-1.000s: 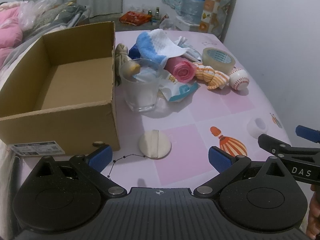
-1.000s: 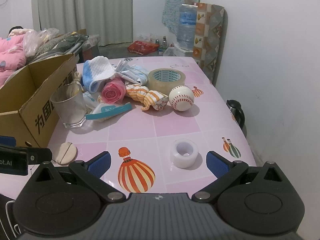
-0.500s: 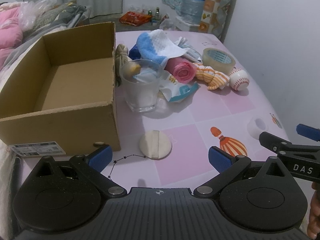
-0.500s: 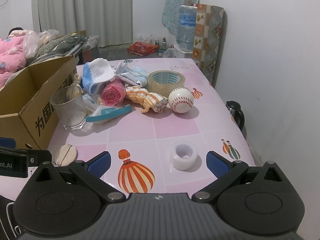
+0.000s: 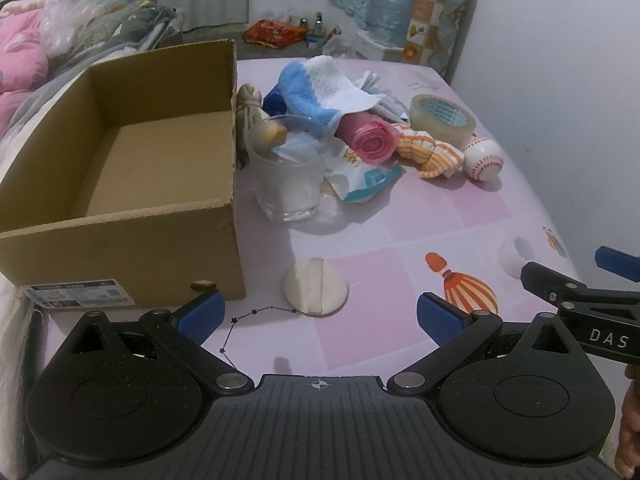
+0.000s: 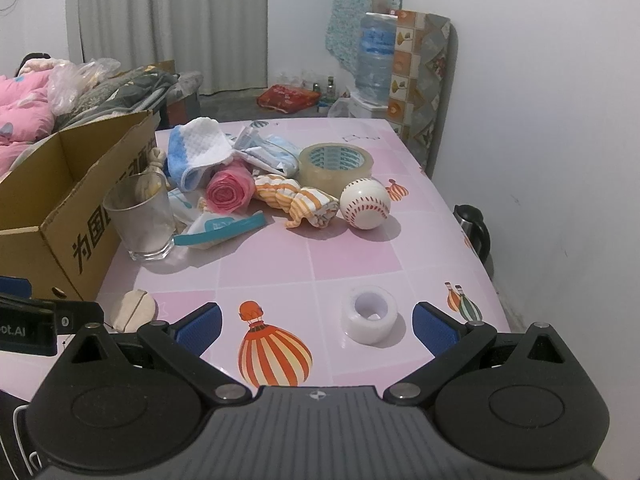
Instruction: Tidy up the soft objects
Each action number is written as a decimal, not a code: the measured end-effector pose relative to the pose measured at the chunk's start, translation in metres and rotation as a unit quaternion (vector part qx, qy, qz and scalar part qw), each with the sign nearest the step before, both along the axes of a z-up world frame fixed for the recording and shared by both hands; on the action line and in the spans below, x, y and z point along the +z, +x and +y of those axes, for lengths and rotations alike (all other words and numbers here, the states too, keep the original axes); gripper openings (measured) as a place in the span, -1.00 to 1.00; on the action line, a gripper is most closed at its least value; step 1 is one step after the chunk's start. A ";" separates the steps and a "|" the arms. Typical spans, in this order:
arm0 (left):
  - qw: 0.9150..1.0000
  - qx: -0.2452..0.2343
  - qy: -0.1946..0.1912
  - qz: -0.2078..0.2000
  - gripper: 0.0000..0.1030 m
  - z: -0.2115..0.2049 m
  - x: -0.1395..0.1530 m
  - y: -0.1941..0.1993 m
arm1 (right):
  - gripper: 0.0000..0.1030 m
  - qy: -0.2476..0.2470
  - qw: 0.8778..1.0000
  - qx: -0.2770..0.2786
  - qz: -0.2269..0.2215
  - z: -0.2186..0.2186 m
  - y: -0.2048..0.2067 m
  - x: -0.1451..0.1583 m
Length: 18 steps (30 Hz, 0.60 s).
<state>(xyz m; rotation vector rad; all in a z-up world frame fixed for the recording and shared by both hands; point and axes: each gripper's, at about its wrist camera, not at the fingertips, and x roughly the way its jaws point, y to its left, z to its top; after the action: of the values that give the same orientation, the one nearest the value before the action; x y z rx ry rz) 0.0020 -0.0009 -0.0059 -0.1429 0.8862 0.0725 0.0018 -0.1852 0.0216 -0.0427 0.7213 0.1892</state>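
Note:
An open, empty cardboard box (image 5: 120,184) stands at the table's left. To its right lies a heap of soft things: a blue-white towel (image 5: 320,88), a pink plastic roll (image 5: 366,140), an orange-striped cloth (image 5: 430,154) and a white-teal pouch (image 5: 362,178). A round beige pad (image 5: 316,286) lies just ahead of my left gripper (image 5: 318,316), which is open and empty. My right gripper (image 6: 316,324) is open and empty at the near edge, with a white tape roll (image 6: 370,314) between its fingers' line.
A glass tumbler (image 5: 286,172) stands by the box corner. A brown tape roll (image 6: 336,162) and a baseball (image 6: 365,209) lie at the heap's right. The pink tablecloth (image 6: 352,256) ends near a wall on the right. Bedding lies to the left.
Both grippers have crept slightly forward over the table. Nothing was taken hold of or moved.

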 end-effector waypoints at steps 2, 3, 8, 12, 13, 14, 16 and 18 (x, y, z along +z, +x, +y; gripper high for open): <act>1.000 0.000 0.000 0.001 1.00 0.000 0.000 0.000 | 0.61 0.000 1.000 0.001 0.000 0.000 0.001 0.000; 1.000 0.001 0.001 0.002 1.00 0.000 0.000 0.000 | 0.61 -0.001 1.000 0.002 0.000 0.001 0.001 0.000; 1.000 0.001 0.000 0.004 1.00 0.002 -0.001 0.000 | 0.61 0.000 1.000 0.002 -0.001 0.001 0.001 -0.001; 1.000 0.000 0.000 0.006 1.00 0.001 -0.002 0.001 | 0.61 0.001 1.000 0.000 0.000 0.000 0.000 -0.001; 1.000 -0.001 0.000 0.006 1.00 0.001 -0.003 0.000 | 0.61 0.002 1.000 -0.001 0.000 -0.001 0.000 -0.002; 1.000 -0.002 -0.001 0.005 1.00 0.001 -0.004 0.000 | 0.61 0.004 1.000 -0.003 0.000 -0.002 0.000 -0.002; 1.000 -0.007 -0.001 0.004 1.00 -0.001 -0.005 0.001 | 0.61 0.010 1.000 -0.007 -0.001 -0.007 0.000 -0.005; 1.000 -0.014 0.001 0.002 1.00 -0.003 -0.006 0.001 | 0.61 0.019 1.000 -0.010 -0.006 -0.014 -0.002 -0.009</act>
<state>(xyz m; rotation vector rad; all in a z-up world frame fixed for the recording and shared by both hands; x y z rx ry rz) 0.0031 -0.0044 -0.0121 -0.1293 0.8922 0.0470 0.0002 -0.1991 0.0129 -0.0009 0.7050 0.1820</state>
